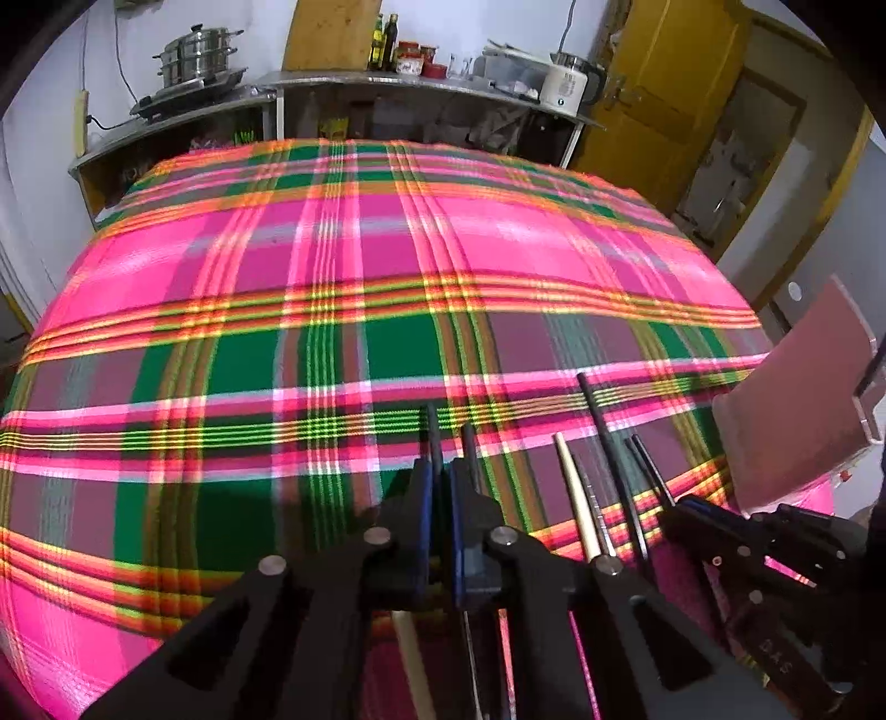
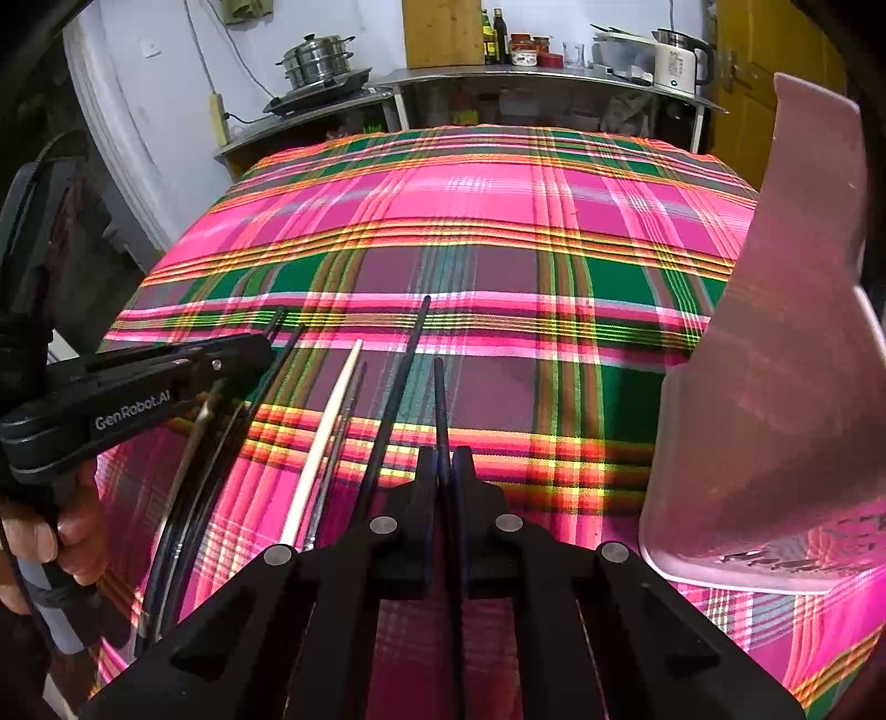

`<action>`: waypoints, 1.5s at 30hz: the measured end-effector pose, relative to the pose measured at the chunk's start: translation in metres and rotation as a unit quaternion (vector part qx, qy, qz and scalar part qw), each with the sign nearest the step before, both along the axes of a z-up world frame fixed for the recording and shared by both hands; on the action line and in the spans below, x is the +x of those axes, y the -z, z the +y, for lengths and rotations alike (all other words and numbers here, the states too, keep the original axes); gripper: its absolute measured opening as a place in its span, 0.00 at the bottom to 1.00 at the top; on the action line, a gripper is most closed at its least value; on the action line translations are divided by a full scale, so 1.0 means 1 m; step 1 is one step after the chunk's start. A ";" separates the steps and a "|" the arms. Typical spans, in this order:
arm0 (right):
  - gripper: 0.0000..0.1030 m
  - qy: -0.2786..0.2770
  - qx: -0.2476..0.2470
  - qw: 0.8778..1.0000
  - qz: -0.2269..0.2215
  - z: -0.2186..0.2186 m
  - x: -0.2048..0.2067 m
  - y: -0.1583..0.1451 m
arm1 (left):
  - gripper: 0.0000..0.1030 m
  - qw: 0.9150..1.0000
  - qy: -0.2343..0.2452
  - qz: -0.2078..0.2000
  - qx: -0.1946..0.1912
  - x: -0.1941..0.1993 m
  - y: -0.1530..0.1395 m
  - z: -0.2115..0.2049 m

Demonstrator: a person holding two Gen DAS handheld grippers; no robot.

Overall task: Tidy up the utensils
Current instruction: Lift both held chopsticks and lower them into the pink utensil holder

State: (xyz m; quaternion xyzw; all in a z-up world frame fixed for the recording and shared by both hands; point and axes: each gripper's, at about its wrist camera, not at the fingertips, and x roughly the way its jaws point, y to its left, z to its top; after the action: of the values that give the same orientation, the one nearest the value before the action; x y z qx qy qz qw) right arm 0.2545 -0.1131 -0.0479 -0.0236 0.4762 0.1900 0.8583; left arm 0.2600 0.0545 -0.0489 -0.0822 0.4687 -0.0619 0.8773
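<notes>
Several long thin utensils lie side by side on the plaid cloth: a cream handle (image 2: pixel 332 437), a dark one (image 2: pixel 398 387) and thin metal ones. My left gripper (image 1: pixel 440 471) is shut on a dark handle (image 1: pixel 431 429) with another dark handle (image 1: pixel 469 448) just beside it. My right gripper (image 2: pixel 444 459) is shut on a dark handle (image 2: pixel 441 404). The left gripper (image 2: pixel 166 365) shows in the right wrist view at far left over more dark utensils. The cream handle (image 1: pixel 576 493) and a long dark one (image 1: pixel 606 443) lie between the two grippers. A translucent pink holder (image 2: pixel 775 360) stands at right.
The plaid cloth (image 1: pixel 332 249) covers the whole surface. Behind it a metal counter (image 1: pixel 387 83) holds a steel steamer pot (image 1: pixel 199 52), bottles, jars and a white kettle (image 1: pixel 565 83). A yellow door (image 1: pixel 675 83) is at back right. The pink holder (image 1: pixel 803 399) is at the right edge.
</notes>
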 end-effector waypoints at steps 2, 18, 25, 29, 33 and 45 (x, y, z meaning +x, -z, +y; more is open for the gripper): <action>0.05 0.001 0.008 1.000 -0.001 -0.002 -0.003 -0.003 | 0.06 1.000 -0.001 -0.009 -0.009 -0.005 -0.009 0.003; 0.05 -0.005 0.085 0.993 -0.084 -0.040 -0.063 -0.093 | 0.05 0.994 0.018 -0.106 -0.029 -0.076 -0.114 0.006; 0.05 0.009 0.108 0.988 -0.109 -0.065 -0.085 -0.122 | 0.05 0.991 0.031 -0.129 -0.031 -0.102 -0.145 0.000; 0.05 0.016 0.114 0.986 -0.121 -0.076 -0.092 -0.133 | 0.05 0.988 0.044 -0.141 -0.035 -0.113 -0.161 -0.009; 0.05 0.023 0.119 0.983 -0.135 -0.086 -0.100 -0.145 | 0.05 0.986 0.060 -0.151 -0.040 -0.119 -0.176 -0.022; 0.05 0.062 0.123 0.973 -0.184 -0.133 -0.106 -0.192 | 0.05 0.976 0.115 -0.166 -0.075 -0.104 -0.212 -0.073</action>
State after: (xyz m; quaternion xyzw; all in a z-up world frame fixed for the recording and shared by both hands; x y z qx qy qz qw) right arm 0.1483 -0.2457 0.1439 0.0775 0.2833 0.1856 0.9377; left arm 0.1559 -0.0189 0.1634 -0.0817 0.3167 -0.2101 0.9213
